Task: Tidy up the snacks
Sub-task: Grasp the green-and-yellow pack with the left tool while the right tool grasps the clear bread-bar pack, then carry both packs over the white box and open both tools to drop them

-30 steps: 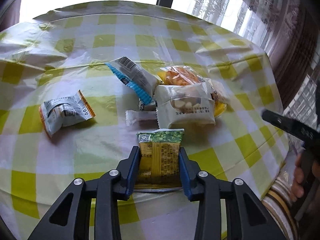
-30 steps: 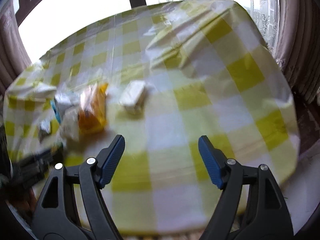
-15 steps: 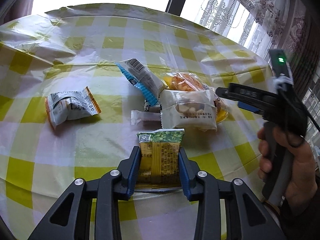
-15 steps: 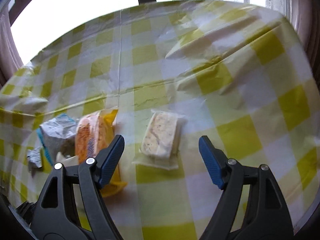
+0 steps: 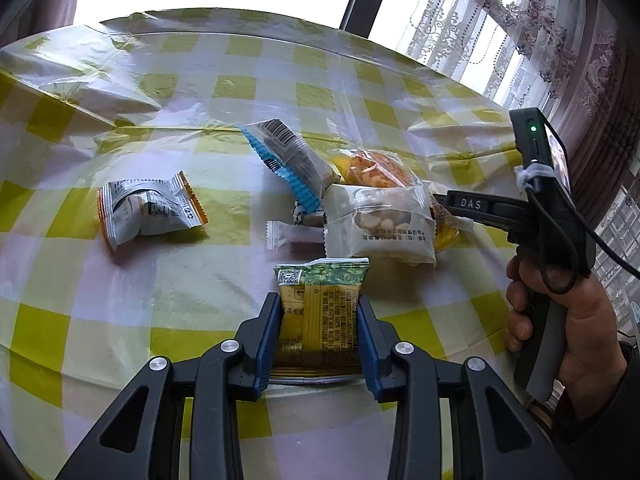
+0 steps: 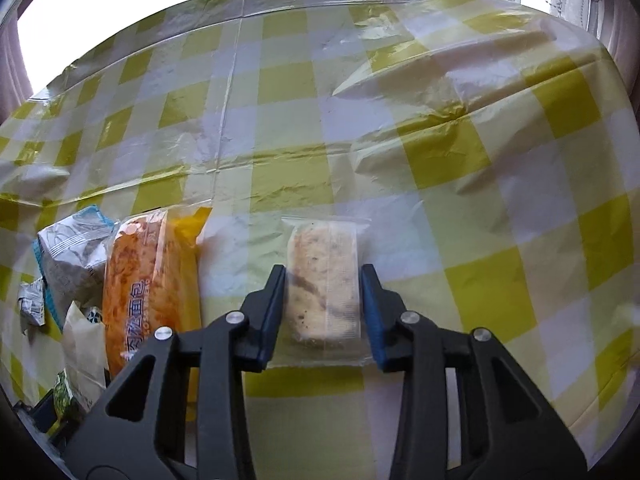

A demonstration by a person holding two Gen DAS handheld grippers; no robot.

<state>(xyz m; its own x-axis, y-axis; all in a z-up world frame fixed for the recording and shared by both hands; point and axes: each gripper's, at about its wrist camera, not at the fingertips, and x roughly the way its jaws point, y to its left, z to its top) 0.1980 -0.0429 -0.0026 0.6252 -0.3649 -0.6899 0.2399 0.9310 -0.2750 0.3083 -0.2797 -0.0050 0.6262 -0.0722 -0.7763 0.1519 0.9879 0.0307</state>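
Observation:
My left gripper [image 5: 319, 312] is shut on a green and yellow snack packet [image 5: 320, 312], held just above the table. My right gripper [image 6: 324, 284] has its blue pads against both sides of a clear-wrapped pale cake bar [image 6: 324, 280] lying on the yellow checked tablecloth [image 6: 440, 128]. A pile of snacks lies in the middle: an orange bread packet [image 5: 376, 168] [image 6: 148, 280], a white nut packet [image 5: 380, 228], a grey and blue packet [image 5: 288, 156] and a small white candy [image 5: 288, 236]. A grey and orange packet [image 5: 148, 208] lies apart at the left.
The right gripper's handle and the hand holding it [image 5: 560, 288] reach in from the right of the left wrist view, its fingers hidden behind the pile. The tablecloth has raised folds [image 5: 80, 84] at the far left. Window and lace curtains [image 5: 500, 20] stand behind the table.
My right gripper moved forward to the cake bar and closed from wide open onto its sides. My left gripper kept hold of the green and yellow packet and barely moved.

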